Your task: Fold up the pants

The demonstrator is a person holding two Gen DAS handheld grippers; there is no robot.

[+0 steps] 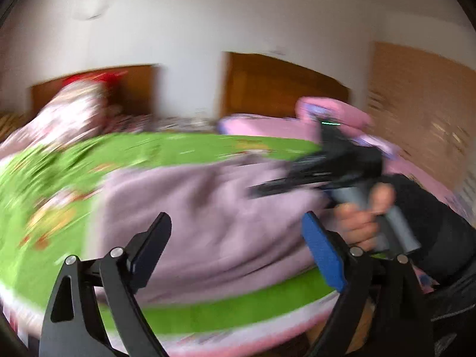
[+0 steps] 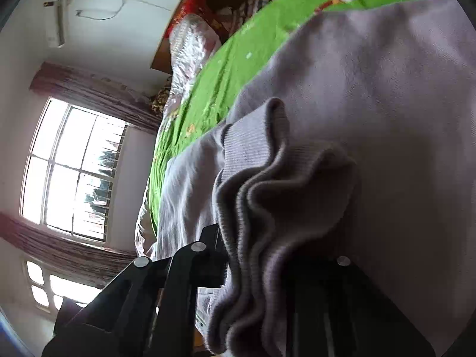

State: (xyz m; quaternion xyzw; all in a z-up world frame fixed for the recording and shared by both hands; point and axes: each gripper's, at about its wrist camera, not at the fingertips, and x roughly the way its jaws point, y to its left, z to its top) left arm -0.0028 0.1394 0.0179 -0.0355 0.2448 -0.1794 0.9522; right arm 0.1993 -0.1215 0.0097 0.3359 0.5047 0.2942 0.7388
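Observation:
Lilac pants (image 1: 208, 208) lie spread on a green printed bedsheet (image 1: 178, 148). My left gripper (image 1: 238, 238) hovers over their near edge, open, with nothing between its blue-padded fingers (image 1: 322, 253). The left wrist view is blurred. In it the right gripper (image 1: 285, 178) reaches over the pants from the right, held by a hand (image 1: 360, 226). In the right wrist view, which is rolled on its side, my right gripper (image 2: 253, 255) is shut on a bunched ribbed band of the pants (image 2: 282, 193). The fabric drapes over one finger and hides it.
Wooden headboards (image 1: 276, 86) stand against the white wall behind the bed. A patterned pillow (image 1: 74, 110) lies at the back left and pink bedding (image 1: 336, 116) at the back right. A bright window (image 2: 71, 172) with curtains and a wall air conditioner (image 2: 56, 15) are off the bed's side.

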